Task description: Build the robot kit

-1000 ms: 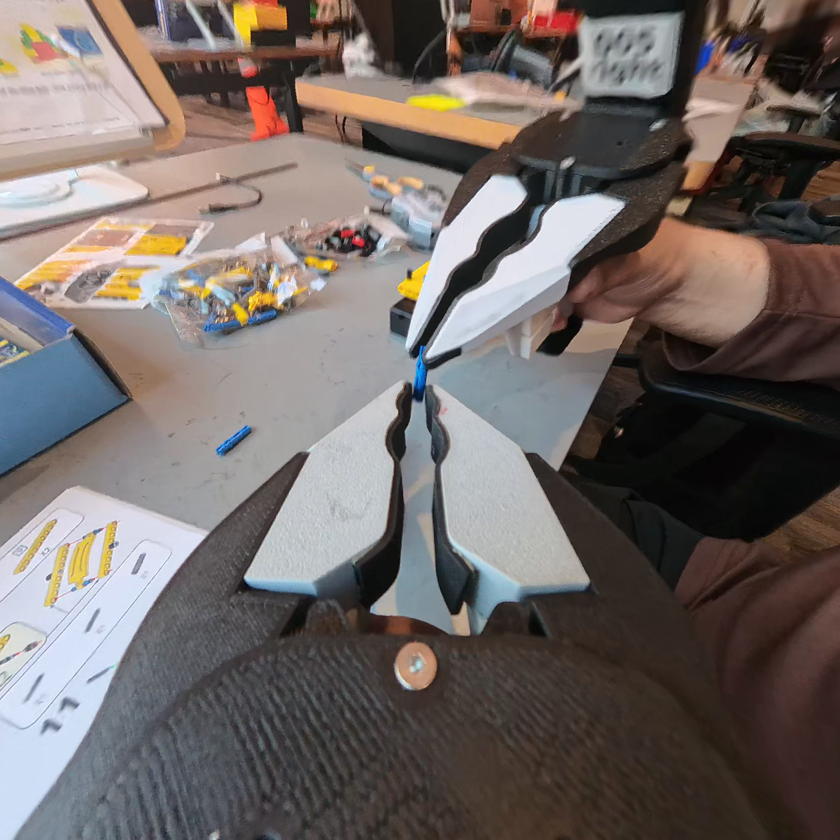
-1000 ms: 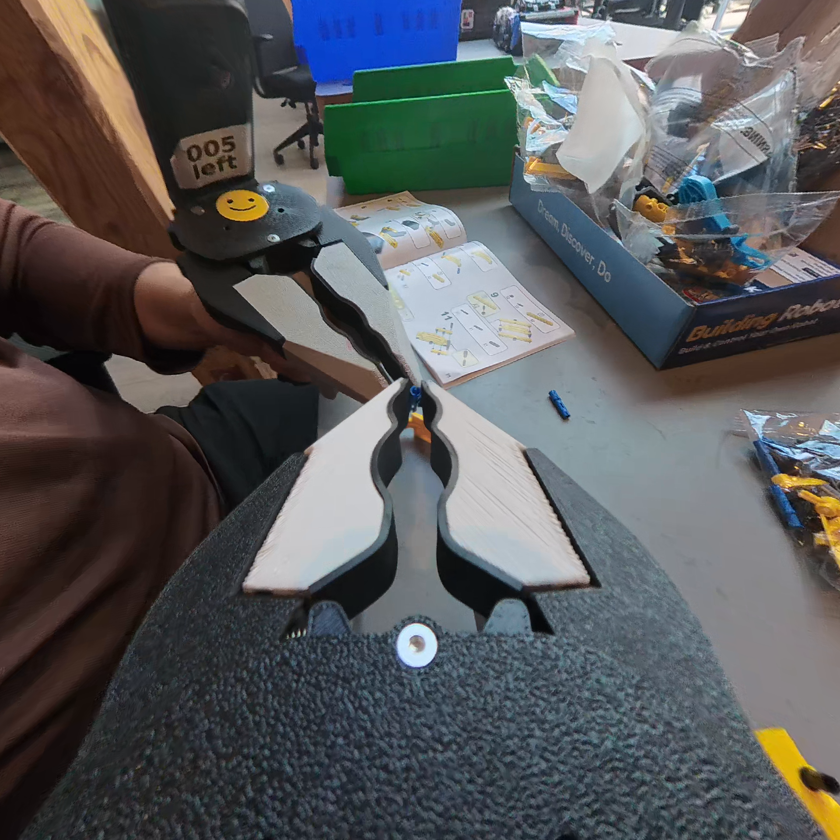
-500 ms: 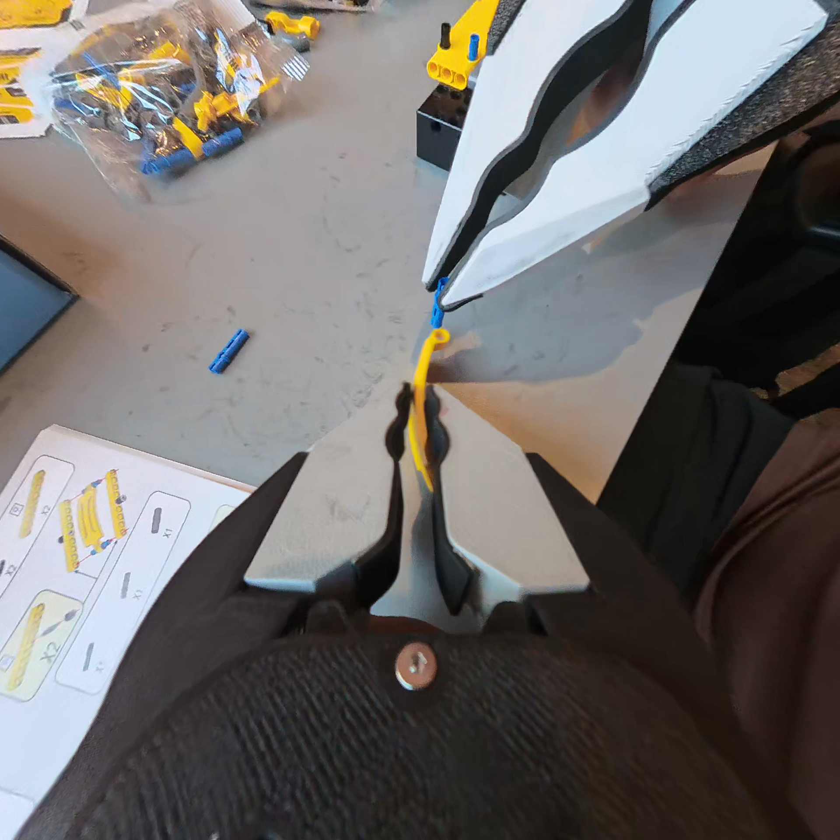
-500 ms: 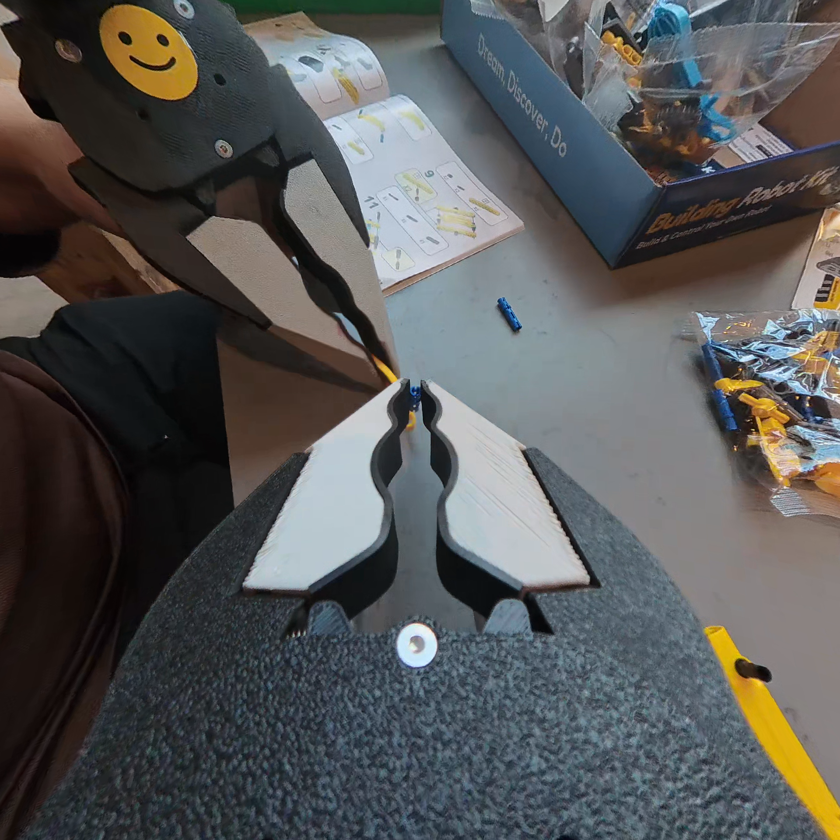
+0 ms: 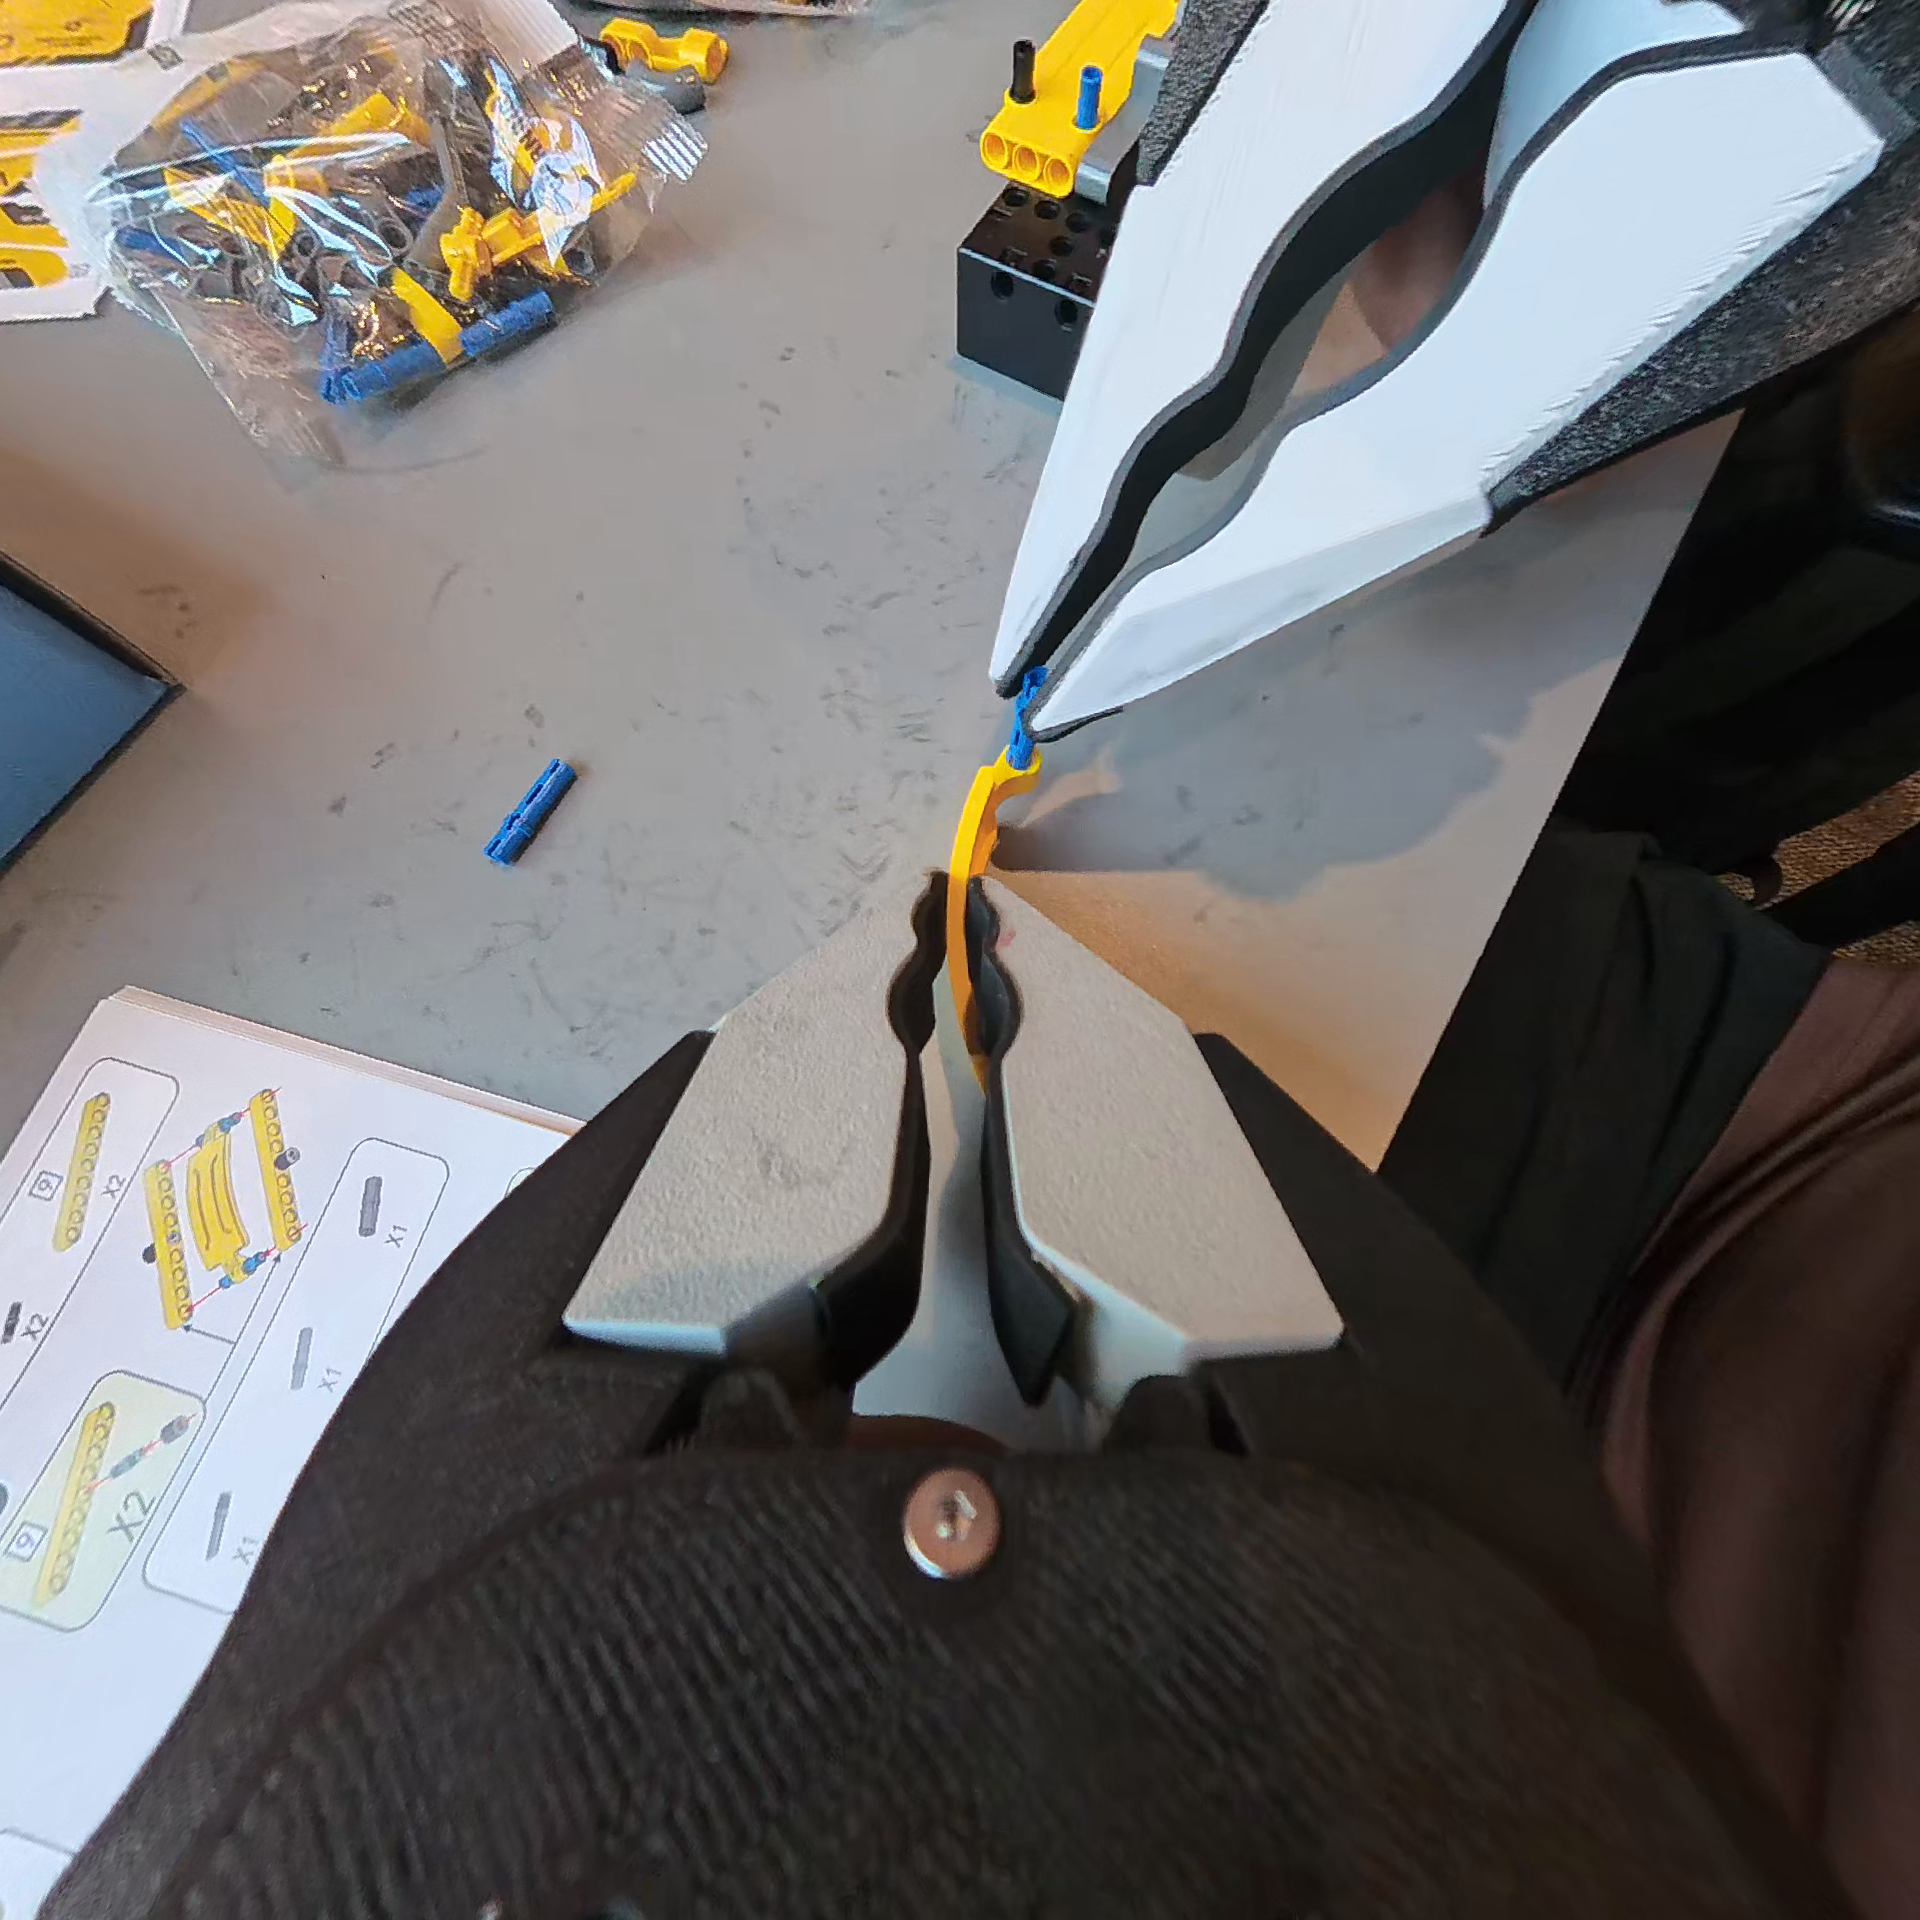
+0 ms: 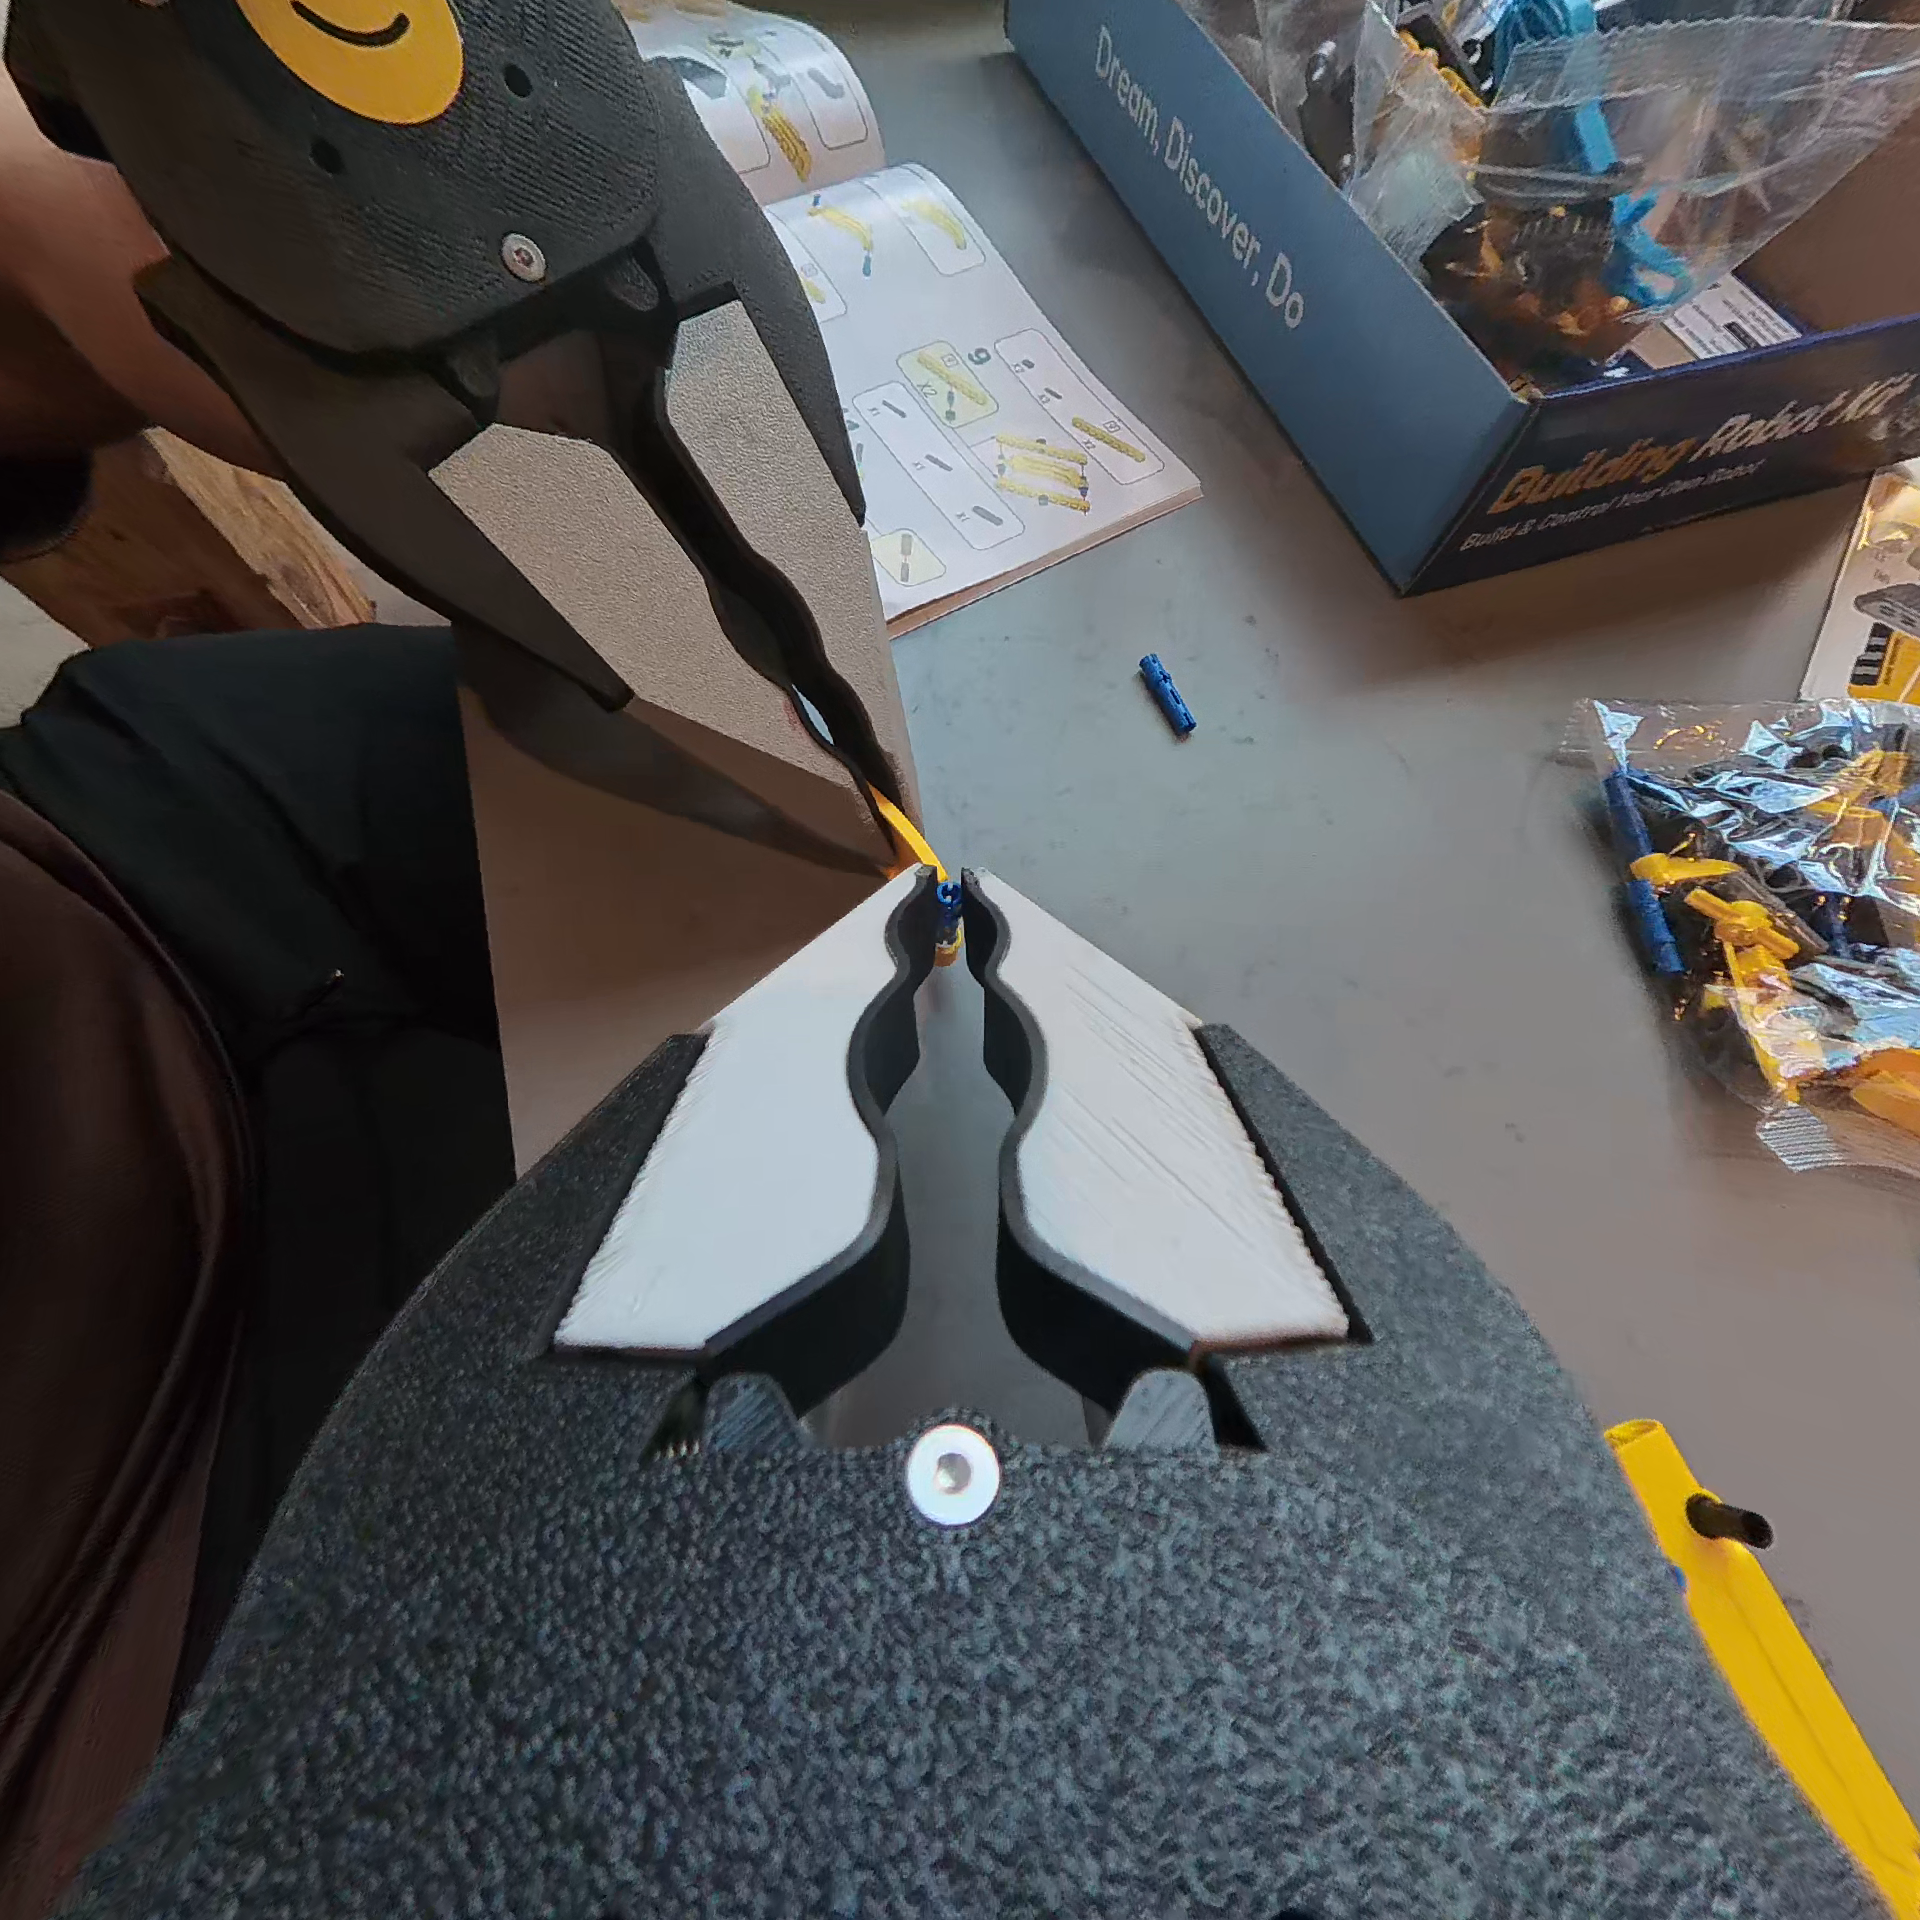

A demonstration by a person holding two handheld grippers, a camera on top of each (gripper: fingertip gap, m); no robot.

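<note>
My left gripper (image 5: 954,896) is shut on a thin curved yellow piece (image 5: 975,831), held edge-on above the grey table near its front edge. My right gripper (image 5: 1023,698) comes in from the upper right, shut on a small blue pin (image 5: 1027,717) whose lower end meets the top of the yellow piece. In the right wrist view, my right gripper (image 6: 943,891) pinches the blue pin (image 6: 947,902) at its tips. The left gripper (image 6: 891,821) stands just beyond, with the yellow piece (image 6: 902,836) sticking out of it.
A loose blue pin (image 5: 529,810) lies on the table. A clear bag of parts (image 5: 353,223), a black block with yellow beam (image 5: 1039,208), an open instruction booklet (image 5: 156,1299) and a blue box (image 6: 1455,364) surround it. A person's lap is at the edge. Left and right tips are no more than a few centimetres apart.
Both grippers have tilted down toward the table and drawn closer. The blue pin has moved onto the upper end of the yellow piece. Both stay shut.
</note>
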